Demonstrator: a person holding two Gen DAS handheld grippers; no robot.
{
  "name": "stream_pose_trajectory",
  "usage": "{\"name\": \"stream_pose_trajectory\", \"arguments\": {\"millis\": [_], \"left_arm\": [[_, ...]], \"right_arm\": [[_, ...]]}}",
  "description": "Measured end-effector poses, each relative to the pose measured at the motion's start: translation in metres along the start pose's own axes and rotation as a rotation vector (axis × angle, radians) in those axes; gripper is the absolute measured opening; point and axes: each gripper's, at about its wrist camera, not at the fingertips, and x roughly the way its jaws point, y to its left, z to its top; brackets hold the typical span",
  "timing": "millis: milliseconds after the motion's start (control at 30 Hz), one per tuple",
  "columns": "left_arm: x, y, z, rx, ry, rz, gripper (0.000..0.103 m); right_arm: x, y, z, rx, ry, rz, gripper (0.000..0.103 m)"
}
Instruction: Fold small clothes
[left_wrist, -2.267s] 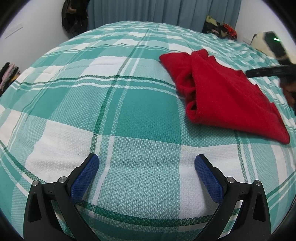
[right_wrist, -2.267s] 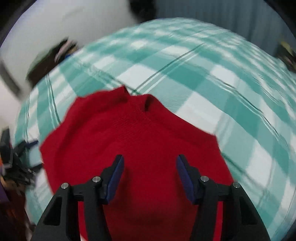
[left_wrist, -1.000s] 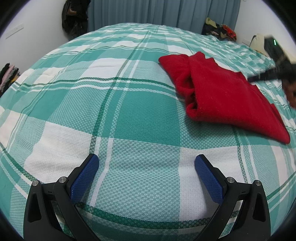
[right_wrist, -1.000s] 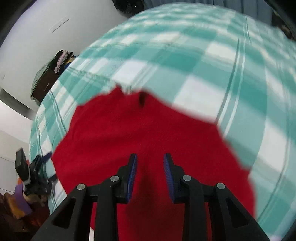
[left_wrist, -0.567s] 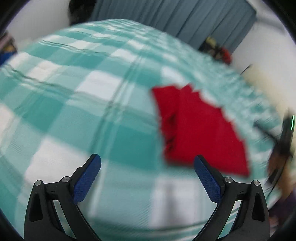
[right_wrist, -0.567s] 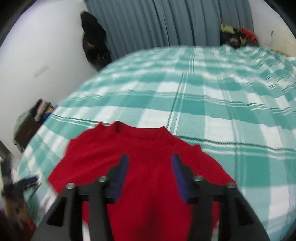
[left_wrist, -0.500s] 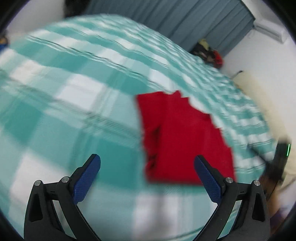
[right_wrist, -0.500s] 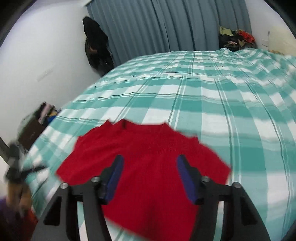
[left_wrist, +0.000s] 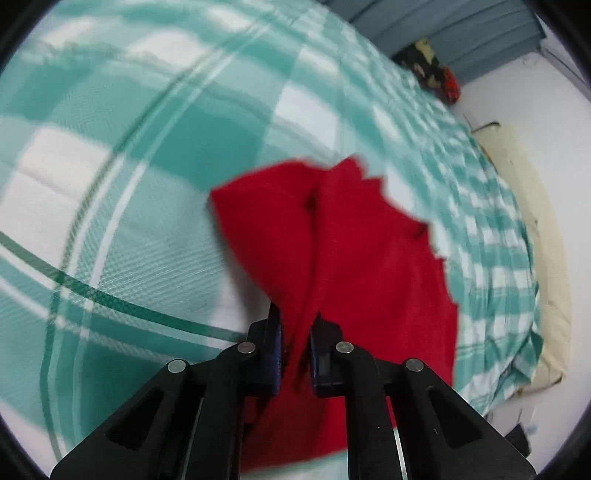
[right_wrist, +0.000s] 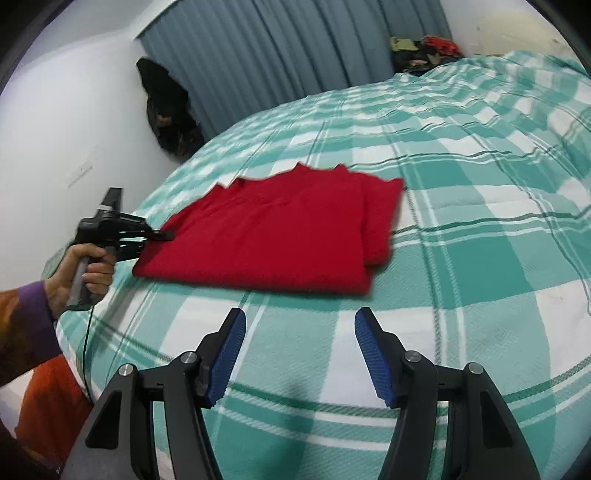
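Note:
A folded red sweater (right_wrist: 280, 236) lies flat on the green-and-white checked bed (right_wrist: 480, 229). In the left wrist view the red sweater (left_wrist: 354, 251) fills the middle. My left gripper (left_wrist: 295, 332) is shut on the sweater's near edge, with red cloth pinched between its blue pads. It also shows in the right wrist view (right_wrist: 162, 236), at the sweater's left corner. My right gripper (right_wrist: 299, 354) is open and empty, above the bed a little in front of the sweater.
Blue-grey curtains (right_wrist: 280, 55) hang behind the bed. A dark bag (right_wrist: 166, 110) hangs on the white wall at left. A pile of clothes (right_wrist: 424, 48) lies at the far corner. A cream pillow (left_wrist: 532, 236) lies along the bed's right edge.
My left gripper moved in to the sweater and shut on its edge. My right gripper opened wide and pulled back off the sweater.

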Motion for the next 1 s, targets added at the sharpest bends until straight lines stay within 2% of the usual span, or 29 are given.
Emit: {"name": "stream_pose_trajectory", "arguments": {"millis": [100,233,333,433,467,500,533,600,633,667,700,767,800,833,867,900,933,967,1000], "left_arm": [[-0.023,-0.062,0.002,0.084,-0.046,0.01,0.009],[-0.022,-0.177,-0.015,0.294,-0.077,0.012,0.008],[0.015,-0.244,-0.038,0.401,-0.062,0.031,0.008],[0.075,-0.28,-0.064,0.418,-0.026,0.065,0.01],[0.107,-0.289,-0.078,0.438,0.003,0.083,0.017],[0.126,-0.292,-0.088,0.447,0.033,0.104,0.03],[0.151,-0.294,-0.1,0.451,0.091,0.13,0.032],[0.165,-0.295,-0.114,0.434,0.149,0.138,0.032],[0.154,-0.293,-0.118,0.429,0.138,0.09,0.033],[0.14,-0.293,-0.12,0.436,0.121,0.051,0.042],[0.116,-0.287,-0.119,0.446,0.084,0.019,0.057],[0.064,-0.266,-0.115,0.449,-0.043,-0.002,0.075],[0.04,-0.251,-0.11,0.445,-0.115,0.011,0.076],[0.021,-0.234,-0.105,0.444,-0.176,0.057,0.075],[0.016,-0.227,-0.102,0.447,-0.202,0.09,0.067],[0.012,-0.219,-0.099,0.46,-0.218,0.12,0.053],[0.013,-0.215,-0.097,0.486,-0.211,0.141,0.046],[0.018,-0.216,-0.099,0.522,-0.202,0.151,0.034],[0.022,-0.218,-0.102,0.557,-0.2,0.147,0.028]], "right_arm": [[-0.009,-0.011,0.002,0.042,-0.044,0.021,0.062],[-0.013,-0.024,-0.001,0.094,-0.052,0.034,0.062],[-0.02,-0.035,-0.003,0.126,-0.066,0.042,0.062],[-0.026,-0.045,-0.004,0.154,-0.083,0.04,0.062],[-0.028,-0.05,-0.004,0.17,-0.088,0.033,0.062],[-0.027,-0.053,-0.004,0.184,-0.089,0.03,0.062],[-0.027,-0.058,-0.004,0.2,-0.091,0.026,0.062],[-0.03,-0.069,-0.003,0.237,-0.103,0.009,0.062],[-0.031,-0.074,-0.003,0.253,-0.108,0.01,0.062],[-0.034,-0.079,-0.003,0.277,-0.117,0.014,0.062],[-0.035,-0.083,-0.004,0.292,-0.12,0.016,0.062],[-0.036,-0.09,-0.003,0.318,-0.116,0.028,0.062],[-0.035,-0.091,-0.002,0.326,-0.11,0.04,0.062],[-0.033,-0.09,0.0,0.328,-0.104,0.054,0.062],[-0.029,-0.086,0.006,0.317,-0.093,0.063,0.062],[-0.026,-0.082,0.012,0.303,-0.086,0.07,0.06],[-0.023,-0.076,0.021,0.284,-0.085,0.083,0.055],[-0.021,-0.07,0.032,0.26,-0.092,0.091,0.051],[-0.019,-0.058,0.049,0.208,-0.113,0.082,0.044]]}}
